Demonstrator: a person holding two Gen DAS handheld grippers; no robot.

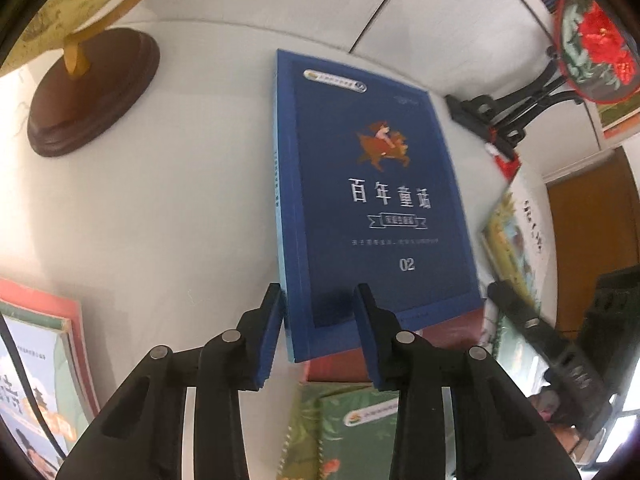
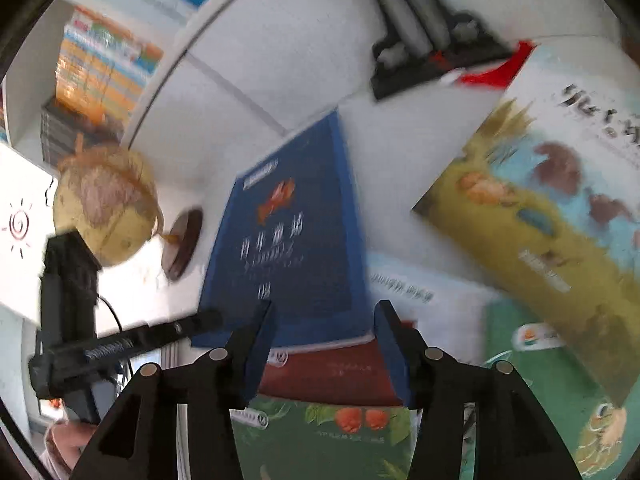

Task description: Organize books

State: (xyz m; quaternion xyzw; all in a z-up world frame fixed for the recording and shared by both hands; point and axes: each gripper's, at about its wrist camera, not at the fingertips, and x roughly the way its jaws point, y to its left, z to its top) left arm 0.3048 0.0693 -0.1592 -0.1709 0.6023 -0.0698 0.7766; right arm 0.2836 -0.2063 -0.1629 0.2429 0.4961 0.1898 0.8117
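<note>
The blue book [image 1: 380, 200] lies flat on the white table [image 1: 160, 200], its near end resting on a red book [image 1: 440, 336] in the loose pile at the near edge, probably so a claw can get under that raised end. The left gripper [image 1: 320, 336] hangs over its near left corner, jaws wide, gripping nothing. The right gripper [image 2: 324, 344] hovers above the same near end, jaws wide and empty too. The cover is dark blue with silver Chinese lettering, "02" and a small orange animal figure. A globe [image 1: 60, 20] stands far left; a green book [image 2: 320, 432] lies nearest.
</note>
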